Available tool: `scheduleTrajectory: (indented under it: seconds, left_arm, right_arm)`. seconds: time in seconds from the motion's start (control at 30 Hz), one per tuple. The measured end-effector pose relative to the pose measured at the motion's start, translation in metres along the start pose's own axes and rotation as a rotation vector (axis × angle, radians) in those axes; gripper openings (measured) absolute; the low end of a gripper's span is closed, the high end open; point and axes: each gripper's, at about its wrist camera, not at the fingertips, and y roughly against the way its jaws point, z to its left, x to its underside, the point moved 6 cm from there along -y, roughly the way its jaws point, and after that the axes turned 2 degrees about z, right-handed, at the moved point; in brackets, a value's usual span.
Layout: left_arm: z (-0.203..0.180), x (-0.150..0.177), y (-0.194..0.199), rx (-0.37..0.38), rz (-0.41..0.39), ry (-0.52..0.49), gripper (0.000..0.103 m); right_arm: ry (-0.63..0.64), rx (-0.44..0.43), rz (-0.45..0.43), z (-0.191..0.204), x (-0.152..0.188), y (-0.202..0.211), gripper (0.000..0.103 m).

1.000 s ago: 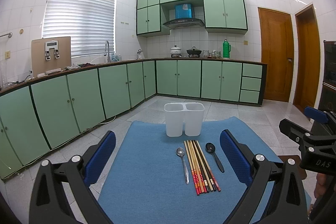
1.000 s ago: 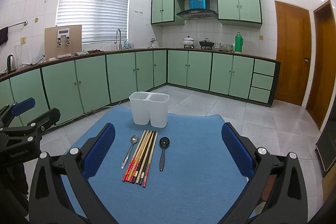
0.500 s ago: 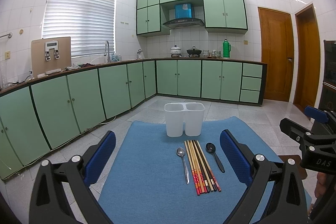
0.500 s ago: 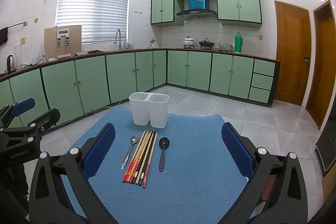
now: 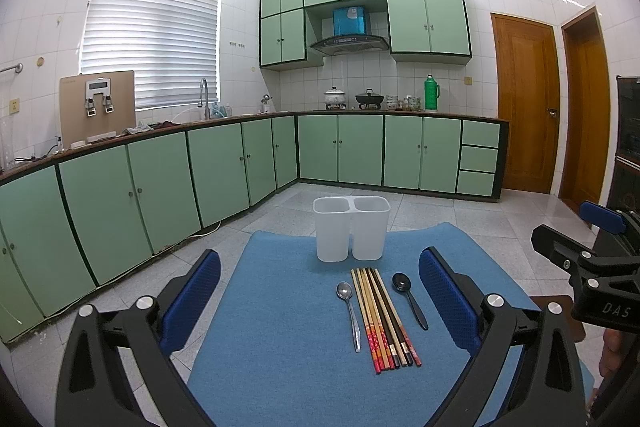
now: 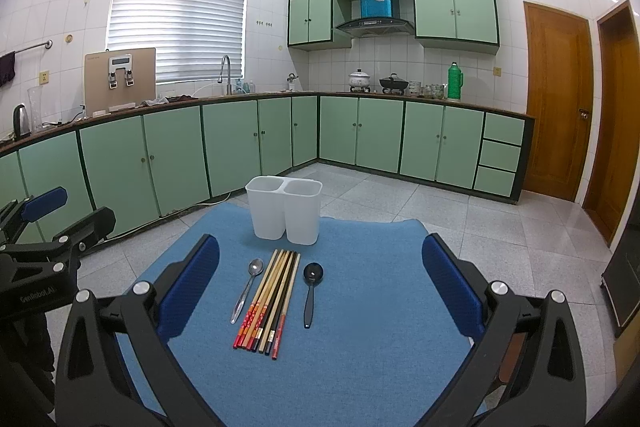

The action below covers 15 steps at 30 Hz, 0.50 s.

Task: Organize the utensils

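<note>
On a blue mat [image 5: 280, 347] [image 6: 360, 367] lie a silver spoon [image 5: 350, 307] [image 6: 247, 287], a row of several chopsticks [image 5: 382, 315] [image 6: 272, 297] and a black spoon [image 5: 408, 297] [image 6: 310, 287]. Behind them stands a white two-compartment holder [image 5: 351, 229] [image 6: 285, 215], with nothing seen inside. My left gripper [image 5: 320, 291] hovers open, short of the utensils, its fingers empty. My right gripper [image 6: 320, 287] is open too, held back from the mat's near edge. Each gripper shows at the edge of the other's view.
Green cabinets [image 5: 200, 167] run along the left and back walls under a countertop with a tap, pots and a green flask [image 5: 431, 93]. Two wooden doors [image 5: 524, 107] stand at the right. Grey tiled floor [image 6: 460, 211] surrounds the mat.
</note>
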Motion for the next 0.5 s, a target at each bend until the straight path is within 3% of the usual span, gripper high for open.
scheduleTrajectory:
  seconds: [0.5]
  left_arm:
    - [0.0084,0.0052,-0.0040,-0.004,0.004,-0.002,0.097]
  right_arm:
    - [-0.005,0.002,0.003,-0.0017,-0.0006,-0.0001,0.098]
